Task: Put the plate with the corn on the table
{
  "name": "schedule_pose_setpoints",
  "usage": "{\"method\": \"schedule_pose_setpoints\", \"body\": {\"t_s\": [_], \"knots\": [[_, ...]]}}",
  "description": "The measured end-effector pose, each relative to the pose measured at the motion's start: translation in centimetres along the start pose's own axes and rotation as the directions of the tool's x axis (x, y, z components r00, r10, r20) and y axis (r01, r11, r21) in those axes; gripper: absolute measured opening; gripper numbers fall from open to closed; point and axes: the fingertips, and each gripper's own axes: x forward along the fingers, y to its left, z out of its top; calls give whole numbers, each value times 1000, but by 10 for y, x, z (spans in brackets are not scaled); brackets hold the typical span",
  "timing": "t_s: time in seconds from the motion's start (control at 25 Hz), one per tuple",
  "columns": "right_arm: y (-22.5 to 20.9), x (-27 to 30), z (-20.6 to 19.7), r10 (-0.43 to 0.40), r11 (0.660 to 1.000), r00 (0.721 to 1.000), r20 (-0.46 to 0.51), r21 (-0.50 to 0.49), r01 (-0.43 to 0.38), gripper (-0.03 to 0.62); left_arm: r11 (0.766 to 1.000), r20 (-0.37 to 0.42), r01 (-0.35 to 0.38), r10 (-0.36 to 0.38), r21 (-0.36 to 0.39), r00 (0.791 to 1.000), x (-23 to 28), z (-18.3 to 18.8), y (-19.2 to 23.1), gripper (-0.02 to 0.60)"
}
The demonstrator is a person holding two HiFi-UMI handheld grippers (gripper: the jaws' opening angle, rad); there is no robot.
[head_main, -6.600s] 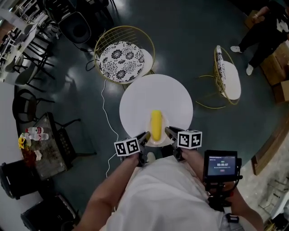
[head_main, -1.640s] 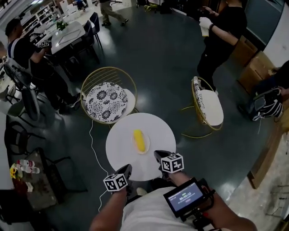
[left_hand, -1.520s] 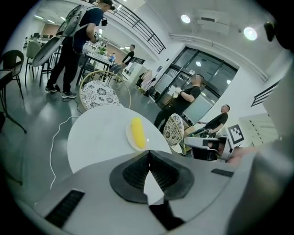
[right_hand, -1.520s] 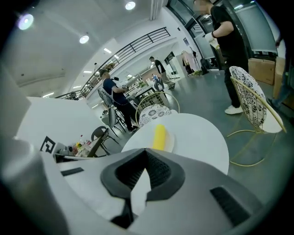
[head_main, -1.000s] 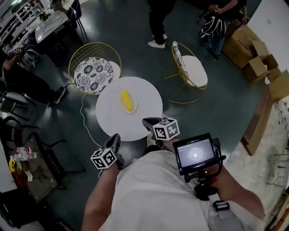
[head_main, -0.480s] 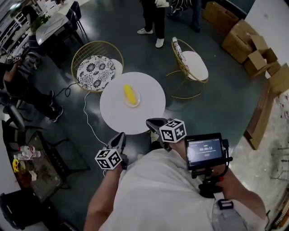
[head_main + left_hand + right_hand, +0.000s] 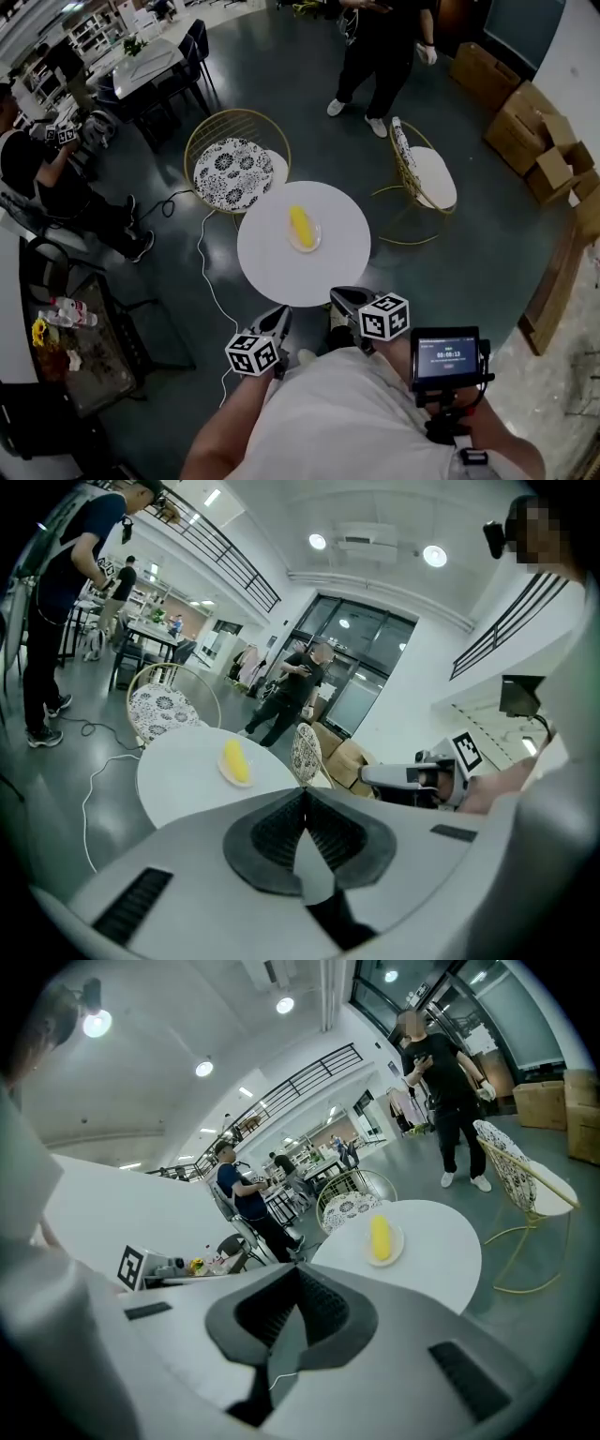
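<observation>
A yellow corn cob (image 7: 300,224) lies on a small pale plate (image 7: 310,243) near the middle of the round white table (image 7: 272,267). Both grippers are held close to my body, back from the table's near edge. The left gripper (image 7: 281,315) is shut with nothing in it, and so is the right gripper (image 7: 338,294). The left gripper view looks over its closed jaws at the corn (image 7: 234,758) and table (image 7: 178,775), with the right gripper (image 7: 375,774) alongside. In the right gripper view the corn (image 7: 379,1237) rests on the table (image 7: 436,1241).
A gold wire chair with a floral cushion (image 7: 236,161) stands behind the table, and another with a white cushion (image 7: 429,176) is to its right. A person (image 7: 384,47) stands beyond. Cardboard boxes (image 7: 534,141) sit far right. A cable (image 7: 208,272) runs along the floor at left.
Both grippers, which held the plate at the table's near edge 6.6 s ago, have let go and drawn back. The plate rests mid-table. The head camera keeps swinging; the standing person has moved.
</observation>
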Motion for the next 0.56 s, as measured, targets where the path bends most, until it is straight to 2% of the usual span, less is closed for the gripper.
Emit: {"method": "schedule_pose_setpoints", "body": {"t_s": [0.56], "knots": [[-7,2,-1,-19,1000,1000,-9,2,19,8,1000,-15,19,-19,5,1000,15,2,0,9]]}}
